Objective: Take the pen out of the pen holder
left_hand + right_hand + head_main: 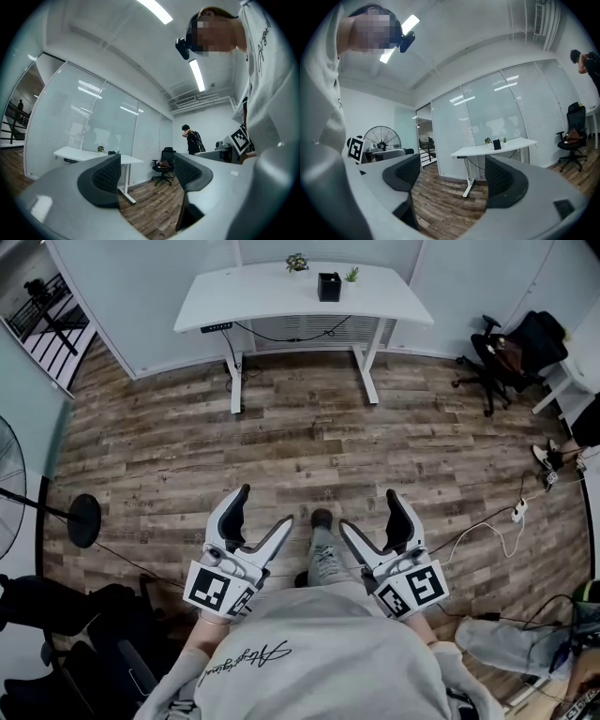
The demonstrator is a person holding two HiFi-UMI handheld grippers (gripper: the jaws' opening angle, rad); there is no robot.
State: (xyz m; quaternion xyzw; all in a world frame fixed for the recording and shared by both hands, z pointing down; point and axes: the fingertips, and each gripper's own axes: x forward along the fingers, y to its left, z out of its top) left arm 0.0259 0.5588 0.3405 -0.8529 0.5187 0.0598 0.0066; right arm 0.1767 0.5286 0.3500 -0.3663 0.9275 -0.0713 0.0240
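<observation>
Left gripper (264, 507): jaws spread wide, only bare floor between them, held low in front of the person.
Right gripper (368, 510): same story, jaws wide apart and empty, side by side with its partner.
Pen holder (329, 286): black, upright on the white desk (253, 292) across the room, well apart from both grippers.
Pen: too small to make out from here.
Small plants (297, 262): one on either side of the holder.
</observation>
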